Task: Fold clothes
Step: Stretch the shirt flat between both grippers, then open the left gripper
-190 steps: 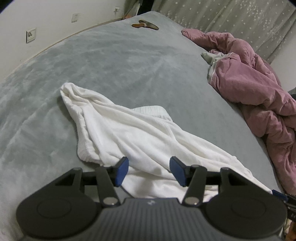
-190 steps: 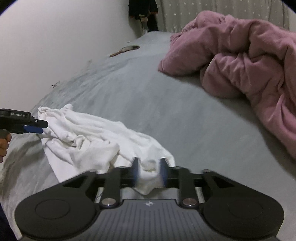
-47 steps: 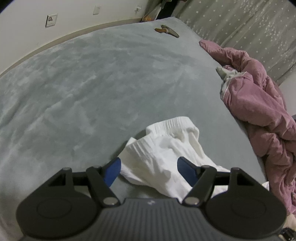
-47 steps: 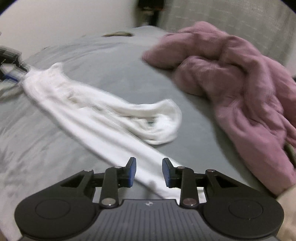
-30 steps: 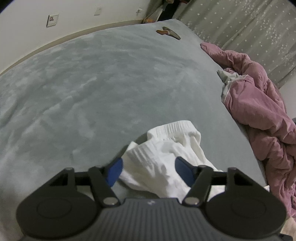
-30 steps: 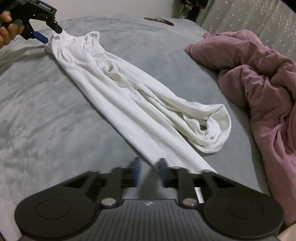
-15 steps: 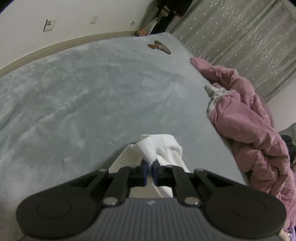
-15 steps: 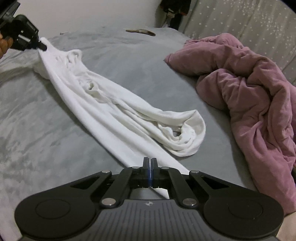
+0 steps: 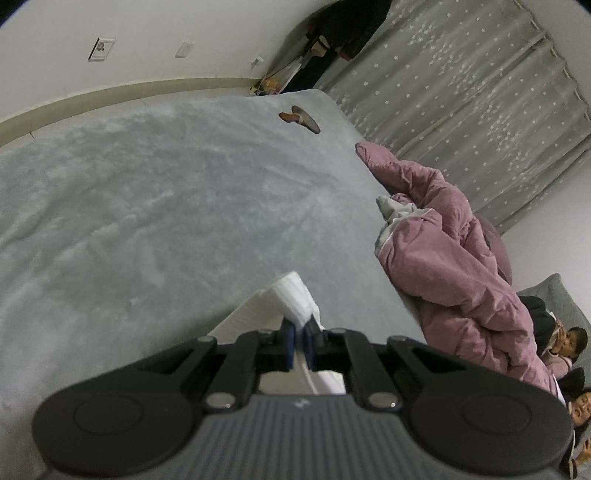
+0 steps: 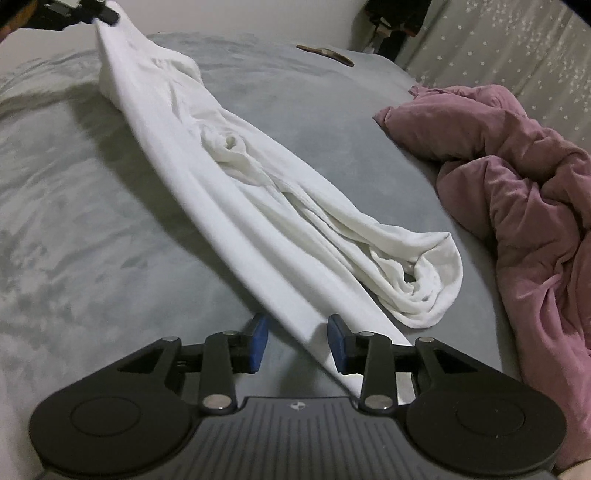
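We are pinching the waistband of the white garment [image 10: 258, 199] in the closed left gripper [image 9: 299, 341], lifting it off the bed [image 10: 92, 206]; the right gripper [image 10: 297, 341] is opening astride the hem—unheld, it risks dragging and bunching.

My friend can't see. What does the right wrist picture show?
A long white garment stretches across a grey bed, its near end between the opening right hand-held gripper. The left hand-held gripper pinches the far end; a pink quilt lies beside.
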Demonstrator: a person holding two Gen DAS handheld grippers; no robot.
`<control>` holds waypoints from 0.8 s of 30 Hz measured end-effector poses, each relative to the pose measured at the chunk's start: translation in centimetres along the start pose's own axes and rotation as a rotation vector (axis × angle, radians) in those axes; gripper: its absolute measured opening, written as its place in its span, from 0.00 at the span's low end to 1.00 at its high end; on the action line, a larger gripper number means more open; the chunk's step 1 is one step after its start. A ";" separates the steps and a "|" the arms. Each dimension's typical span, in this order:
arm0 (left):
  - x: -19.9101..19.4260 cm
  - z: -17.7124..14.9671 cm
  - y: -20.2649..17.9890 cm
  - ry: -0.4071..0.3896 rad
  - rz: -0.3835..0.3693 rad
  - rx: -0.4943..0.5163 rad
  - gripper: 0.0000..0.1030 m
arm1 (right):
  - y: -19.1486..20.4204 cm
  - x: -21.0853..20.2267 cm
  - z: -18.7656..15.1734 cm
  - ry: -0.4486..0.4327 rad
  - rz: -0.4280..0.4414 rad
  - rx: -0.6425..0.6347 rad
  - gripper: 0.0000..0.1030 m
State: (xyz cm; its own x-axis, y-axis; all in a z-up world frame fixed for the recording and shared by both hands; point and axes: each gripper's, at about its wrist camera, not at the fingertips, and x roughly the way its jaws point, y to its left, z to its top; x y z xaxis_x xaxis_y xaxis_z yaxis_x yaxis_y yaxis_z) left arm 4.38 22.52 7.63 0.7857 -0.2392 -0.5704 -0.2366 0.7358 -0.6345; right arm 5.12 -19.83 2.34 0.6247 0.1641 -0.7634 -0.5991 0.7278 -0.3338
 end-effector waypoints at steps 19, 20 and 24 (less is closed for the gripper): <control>-3.3 -2.6 2.0 0.062 0.057 0.075 0.06 | 0.1 -4.9 -1.6 -0.056 0.112 -0.059 0.03; -3.6 -2.8 2.2 0.062 0.061 0.078 0.06 | 0.3 -5.3 -1.6 -0.069 0.127 -0.066 0.03; -4.9 -3.6 2.9 0.066 0.091 0.127 0.06 | 0.6 -6.7 -2.5 -0.109 0.193 -0.083 0.03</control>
State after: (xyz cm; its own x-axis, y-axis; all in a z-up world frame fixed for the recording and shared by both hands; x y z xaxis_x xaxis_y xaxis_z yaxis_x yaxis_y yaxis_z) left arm -2.17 23.55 6.71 0.7239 -0.2062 -0.6583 -0.2278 0.8293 -0.5102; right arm -0.69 -22.21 5.89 0.5424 0.3686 -0.7549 -0.7489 0.6193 -0.2357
